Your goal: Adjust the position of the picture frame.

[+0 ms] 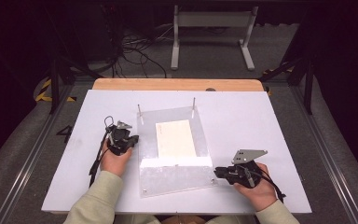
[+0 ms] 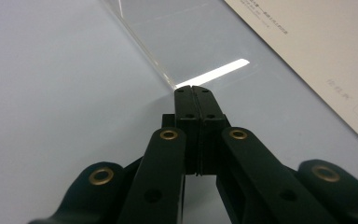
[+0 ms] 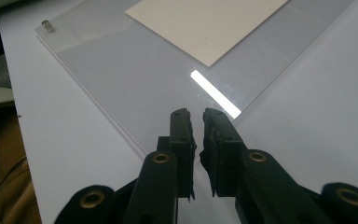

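White and flat, the bench (image 1: 242, 116) stands on a grey floor, with a wooden strip (image 1: 177, 84) along its far edge and a dark room behind, where cables (image 1: 135, 51) and a white frame (image 1: 212, 28) are seen at 12 o'clock.

At the middle of the bench lies a clear acrylic plate (image 1: 175, 175), and a cream paper sheet (image 1: 176, 138) lies flat within its outline. I cannot tell if the sheet is under the plate or on it. Two thin metal pins (image 1: 194, 106) stand upright at the far corners of the plate. A small metal stud (image 3: 48, 25) sits at one near corner.

The left tool (image 1: 130, 142) is at 9 o'clock of the plate, with its tip at the plate's left edge. In the left gripper view its jaws are pressed together, with nothing between them. Whether the tip touches the edge is hard to see.

The right tool (image 1: 216, 172) is at 4 o'clock of the plate, near its right near corner. In the right gripper view its jaws stand slightly apart and pinch nothing.

Print on the sheet is too small to read. The person's forearms in light sleeves (image 1: 98, 196) are cut off at 6 o'clock.
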